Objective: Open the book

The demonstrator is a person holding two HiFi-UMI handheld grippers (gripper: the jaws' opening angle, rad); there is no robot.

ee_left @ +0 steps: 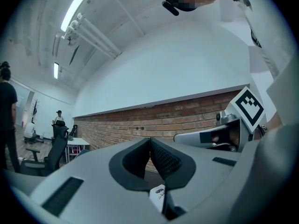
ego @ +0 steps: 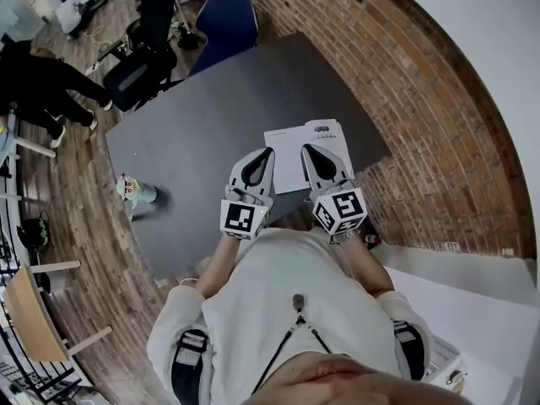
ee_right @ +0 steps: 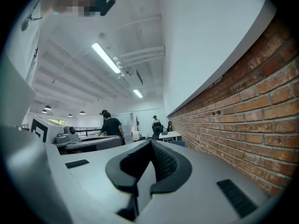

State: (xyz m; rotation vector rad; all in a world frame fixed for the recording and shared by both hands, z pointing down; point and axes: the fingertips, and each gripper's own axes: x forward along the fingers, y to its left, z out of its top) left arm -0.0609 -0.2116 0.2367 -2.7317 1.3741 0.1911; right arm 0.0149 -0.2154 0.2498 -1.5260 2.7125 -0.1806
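A closed white book point(ego: 291, 165) lies on the dark grey table point(ego: 202, 125), near its edge closest to me. Both grippers are held side by side in the air above the book, pointing away from me at about level. The left gripper point(ego: 268, 152) hangs over the book's left part, and its jaws meet at the tip point(ee_left: 150, 139) with nothing between them. The right gripper point(ego: 308, 149) hangs over the book's middle, its jaws likewise pressed together point(ee_right: 150, 143) and empty. A sliver of the white book point(ee_left: 158, 194) shows below the left jaws.
A brick wall point(ego: 439, 116) runs along the table's right side. A small teal and white object point(ego: 135, 191) sits by the table's left edge. A blue chair point(ego: 228, 19) and a black office chair point(ego: 139, 66) stand beyond the table. A person point(ego: 42, 87) is at far left.
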